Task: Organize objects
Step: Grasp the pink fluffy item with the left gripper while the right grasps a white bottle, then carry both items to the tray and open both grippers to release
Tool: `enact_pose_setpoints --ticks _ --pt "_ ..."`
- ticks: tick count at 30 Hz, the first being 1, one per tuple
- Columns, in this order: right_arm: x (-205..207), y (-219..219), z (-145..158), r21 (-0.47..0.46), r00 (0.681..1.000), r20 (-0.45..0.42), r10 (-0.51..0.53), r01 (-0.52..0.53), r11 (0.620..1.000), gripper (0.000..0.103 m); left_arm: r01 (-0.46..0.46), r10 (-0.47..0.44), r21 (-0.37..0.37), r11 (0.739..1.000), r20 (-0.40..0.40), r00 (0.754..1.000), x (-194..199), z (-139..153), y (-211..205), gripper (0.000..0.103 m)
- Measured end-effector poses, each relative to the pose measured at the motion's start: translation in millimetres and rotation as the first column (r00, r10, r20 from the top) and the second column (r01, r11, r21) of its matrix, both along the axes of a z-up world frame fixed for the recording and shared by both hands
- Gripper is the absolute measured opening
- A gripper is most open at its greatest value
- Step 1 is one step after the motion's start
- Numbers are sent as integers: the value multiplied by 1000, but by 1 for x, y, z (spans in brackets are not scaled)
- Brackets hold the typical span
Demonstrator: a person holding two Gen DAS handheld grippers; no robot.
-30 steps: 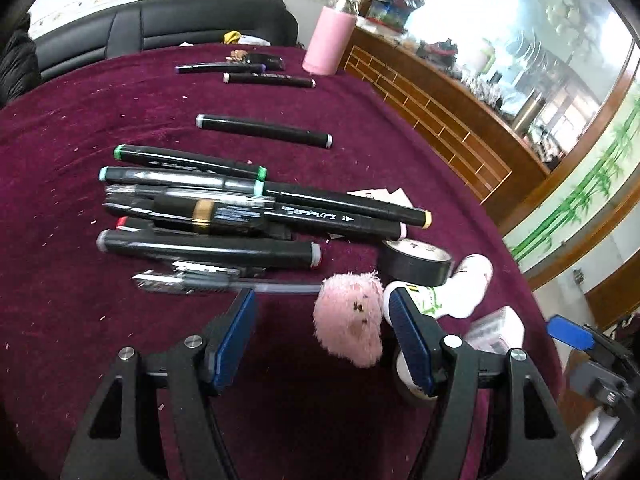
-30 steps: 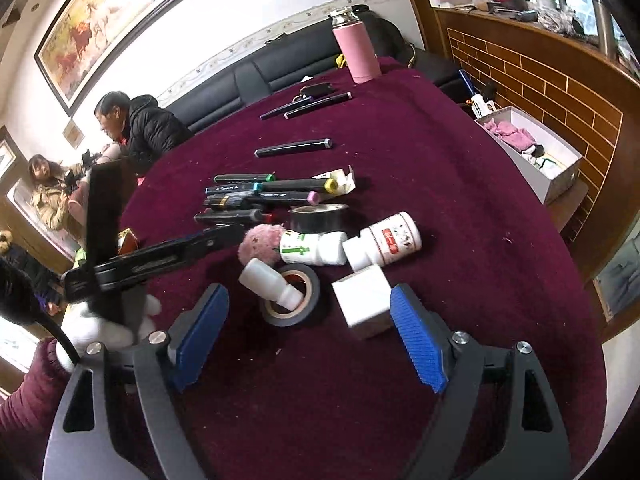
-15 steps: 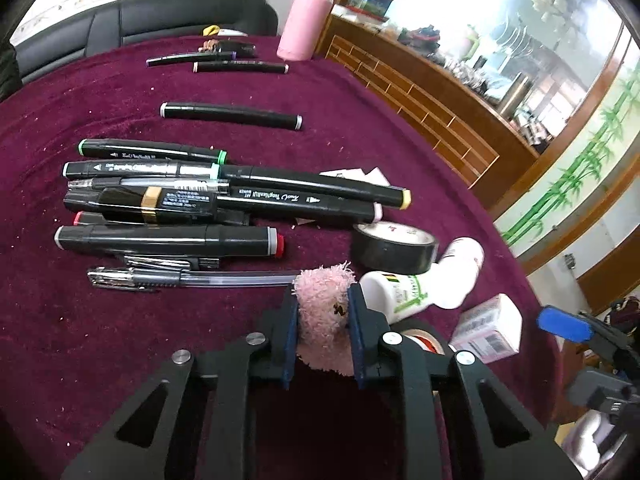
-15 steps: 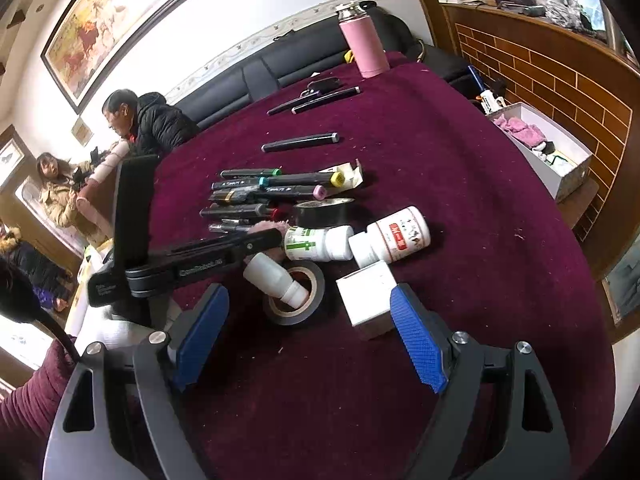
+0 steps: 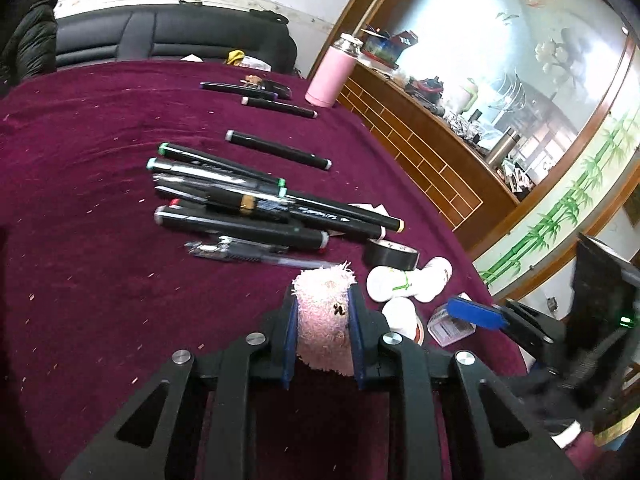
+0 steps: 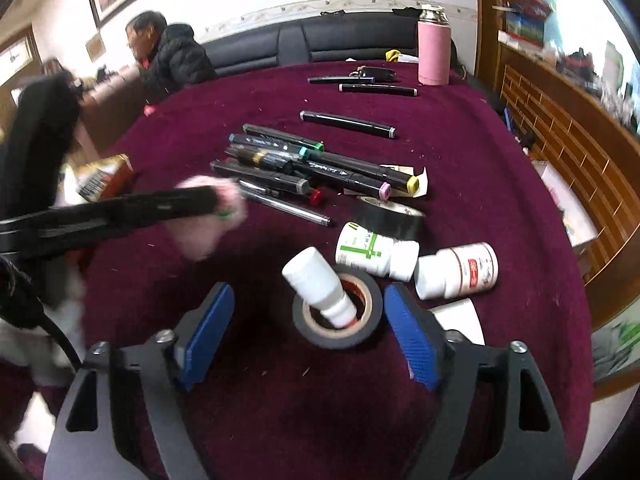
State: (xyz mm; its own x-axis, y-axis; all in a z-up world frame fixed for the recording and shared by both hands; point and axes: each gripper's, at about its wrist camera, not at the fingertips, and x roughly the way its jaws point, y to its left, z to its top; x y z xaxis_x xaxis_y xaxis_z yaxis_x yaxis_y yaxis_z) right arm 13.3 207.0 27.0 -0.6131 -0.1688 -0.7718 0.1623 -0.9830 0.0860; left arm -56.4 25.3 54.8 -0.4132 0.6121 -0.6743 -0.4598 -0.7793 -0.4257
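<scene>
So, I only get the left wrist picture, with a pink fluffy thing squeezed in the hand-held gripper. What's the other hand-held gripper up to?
Observer: The right hand-held gripper hangs over a black tape roll, one jaw on either side. The jaws have just been closing, but the pads do not touch the roll.
Operator: Is anything inside that roll?
Observer: Yes, a small white bottle stands tilted in its hole.
Operator: And what's past the left edge of my picture?
Observer: An orange box lies near the table's edge, beyond the pink fluffy thing.
</scene>
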Motion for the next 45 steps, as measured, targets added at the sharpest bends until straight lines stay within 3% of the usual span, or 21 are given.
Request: enact_pose_setpoints --ticks 2,4,6,11,17,22,28,33,37,42,45 --pt "-7 -7 -8 50 1000 14 -9 8 999 59 -9 9 4 1000 0 1000 4 0 -10 18" --pt "-13 -11 -13 94 1000 28 -13 10 995 32 -27 27 9 1000 0 1000 8 0 -21 18" --pt "-16 -13 -20 130 999 45 -21 15 991 25 -38 38 22 999 4 999 11 0 -31 18" --pt "-11 -2 -13 73 998 44 -43 40 997 24 -76 76 46 996 -1 997 22 5 -57 19" --pt "0 -4 17 -16 1000 8 -29 29 999 24 -158 161 93 983 -19 987 42 22 -114 19" --pt "7 -39 47 -102 997 -18 74 -76 992 24 -273 280 108 956 -57 958 67 45 -187 19" --pt "5 -116 66 -225 962 -18 274 -271 936 24 -411 411 19 911 -84 908 84 54 -271 19" --pt "-8 -193 62 -334 905 30 424 -391 858 24 -472 470 -51 880 -47 882 74 37 -315 19" --pt "-19 -256 45 -356 858 100 504 -442 823 24 -462 464 -104 881 0 886 55 13 -330 19" --pt "-36 -312 13 -303 836 218 503 -432 849 25 -431 443 -141 891 71 894 32 -15 -328 19" --pt "-45 -324 -1 -269 840 264 474 -408 873 25 -402 420 -153 903 110 901 21 -27 -324 20"
